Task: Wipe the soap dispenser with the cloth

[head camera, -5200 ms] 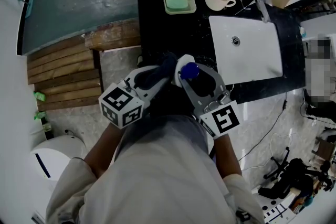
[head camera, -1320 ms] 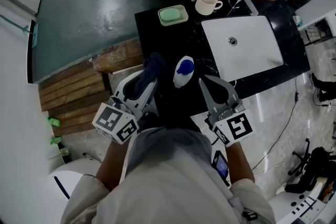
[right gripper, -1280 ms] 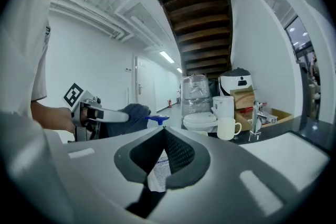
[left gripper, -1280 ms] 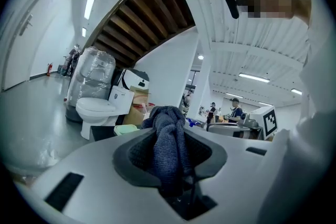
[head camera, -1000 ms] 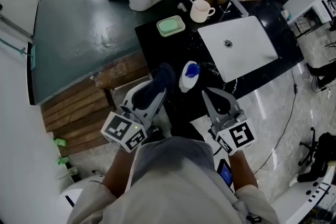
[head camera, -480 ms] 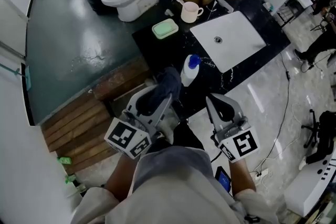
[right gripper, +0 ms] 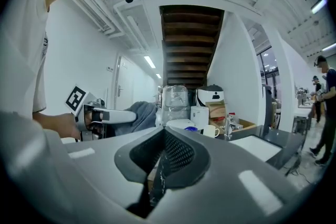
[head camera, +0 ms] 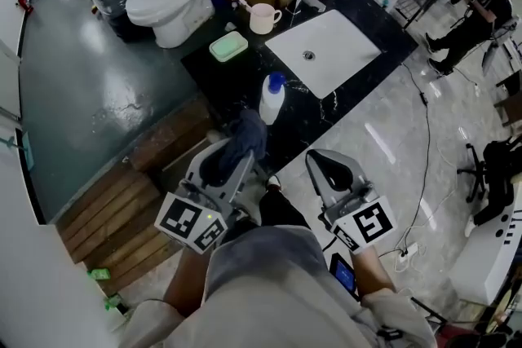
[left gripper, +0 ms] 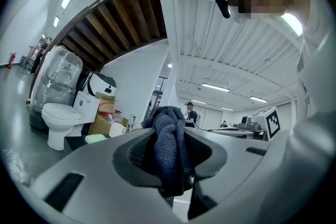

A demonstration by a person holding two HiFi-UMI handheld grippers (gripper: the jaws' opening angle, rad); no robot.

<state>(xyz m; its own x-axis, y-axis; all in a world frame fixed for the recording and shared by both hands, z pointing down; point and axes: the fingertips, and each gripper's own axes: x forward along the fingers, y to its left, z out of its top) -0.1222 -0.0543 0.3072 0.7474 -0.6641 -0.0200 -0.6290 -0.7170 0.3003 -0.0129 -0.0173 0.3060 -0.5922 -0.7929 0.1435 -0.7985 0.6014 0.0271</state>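
Both are held level, the left gripper (head camera: 232, 158) clamped on a nubby dark-blue cloth (head camera: 247, 132) — the right gripper (head camera: 325, 166) closed on nothing.

A bathroom mock-up in an open work hall: toilet (head camera: 167, 0), white basin (head camera: 342, 45) in a black counter (head camera: 228, 77), a person (head camera: 477, 12) seated beyond.

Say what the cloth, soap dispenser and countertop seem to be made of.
The cloth: dark blue knitted or terry fabric, matte; looped weave shows. The soap dispenser: probably plastic, white smooth body, blue pump top. The countertop: glossy black, pale veins, likely polished stone or an imitation.
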